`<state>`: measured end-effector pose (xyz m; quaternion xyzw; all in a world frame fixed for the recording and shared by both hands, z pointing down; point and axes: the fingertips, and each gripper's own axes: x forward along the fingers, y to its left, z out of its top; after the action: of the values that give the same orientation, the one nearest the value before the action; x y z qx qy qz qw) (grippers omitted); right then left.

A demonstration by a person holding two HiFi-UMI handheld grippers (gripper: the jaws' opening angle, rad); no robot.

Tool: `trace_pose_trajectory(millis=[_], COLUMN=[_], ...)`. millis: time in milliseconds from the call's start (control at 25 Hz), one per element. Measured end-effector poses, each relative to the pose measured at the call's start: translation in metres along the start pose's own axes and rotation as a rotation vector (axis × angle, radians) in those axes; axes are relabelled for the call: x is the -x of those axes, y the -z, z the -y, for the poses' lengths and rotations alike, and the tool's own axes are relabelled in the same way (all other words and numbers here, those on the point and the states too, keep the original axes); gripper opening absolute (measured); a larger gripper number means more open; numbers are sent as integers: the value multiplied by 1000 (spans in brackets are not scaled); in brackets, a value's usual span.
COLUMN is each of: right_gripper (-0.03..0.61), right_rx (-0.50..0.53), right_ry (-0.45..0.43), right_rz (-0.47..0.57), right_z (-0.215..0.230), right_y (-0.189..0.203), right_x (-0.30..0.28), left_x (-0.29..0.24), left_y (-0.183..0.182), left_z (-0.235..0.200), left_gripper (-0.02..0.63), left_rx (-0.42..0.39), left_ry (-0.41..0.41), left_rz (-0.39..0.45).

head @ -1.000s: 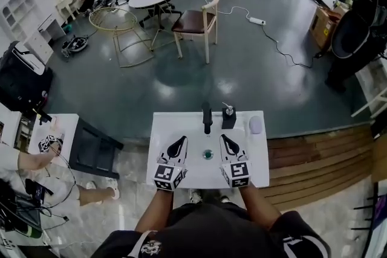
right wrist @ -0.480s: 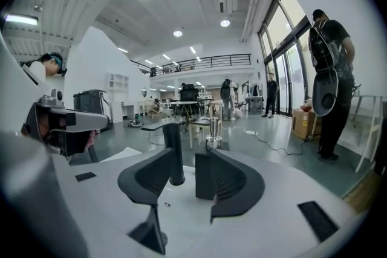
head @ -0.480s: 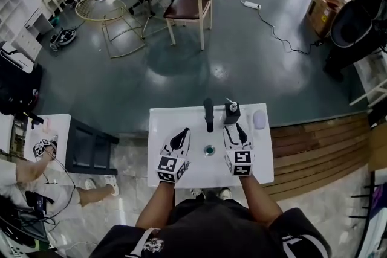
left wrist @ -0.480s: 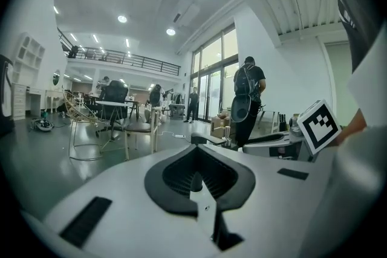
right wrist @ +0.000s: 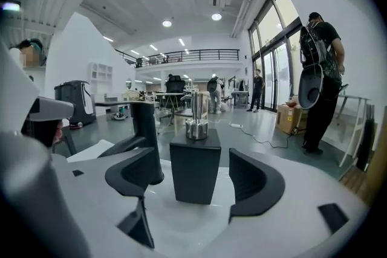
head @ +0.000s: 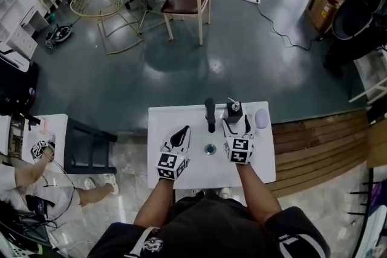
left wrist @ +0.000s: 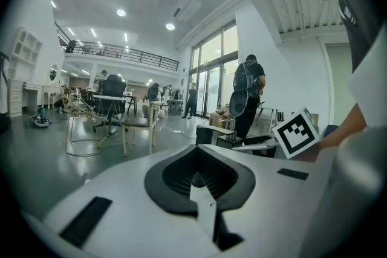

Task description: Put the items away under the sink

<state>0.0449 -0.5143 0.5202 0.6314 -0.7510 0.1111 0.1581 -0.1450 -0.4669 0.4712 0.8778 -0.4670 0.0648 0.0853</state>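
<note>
A black square soap dispenser with a chrome pump stands at the back of the white sink counter, just right of the black faucet. My right gripper reaches it. Its jaws have just been opening and now stand wide on either side of the dispenser, with the pads clear of it. In the head view the right gripper lies right behind the dispenser. My left gripper hovers over the counter's left half, its pads shut together on nothing.
A pale oval item lies at the counter's back right corner. The drain sits between the grippers. A dark cabinet and a seated person are at the left, wooden planks at the right, a chair beyond.
Both grippers have moved forward over the counter toward the faucet. The right gripper's jaws went from shut to wide open and now stand around the soap dispenser.
</note>
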Motion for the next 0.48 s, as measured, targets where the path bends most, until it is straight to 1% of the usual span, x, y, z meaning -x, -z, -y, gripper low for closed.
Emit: trace_pose_trajectory(millis=[120,320,480], right_gripper=[388,388,387], right_rx=[-2,-14,-5], right_ry=[26,7,22], right_rz=[-24,-57,-90], right_z=[4,5,5], right_y=[7,15,21], right_x=[-15,-36,-49], left_x=[-4,-8,-7], left_y=[3,10,13], left_z=[-4,-8,-10], left_gripper=[0,0,0], left_rx=[7,4,0], left_ry=[5,13,24], left_rz=[-11,-32,-53])
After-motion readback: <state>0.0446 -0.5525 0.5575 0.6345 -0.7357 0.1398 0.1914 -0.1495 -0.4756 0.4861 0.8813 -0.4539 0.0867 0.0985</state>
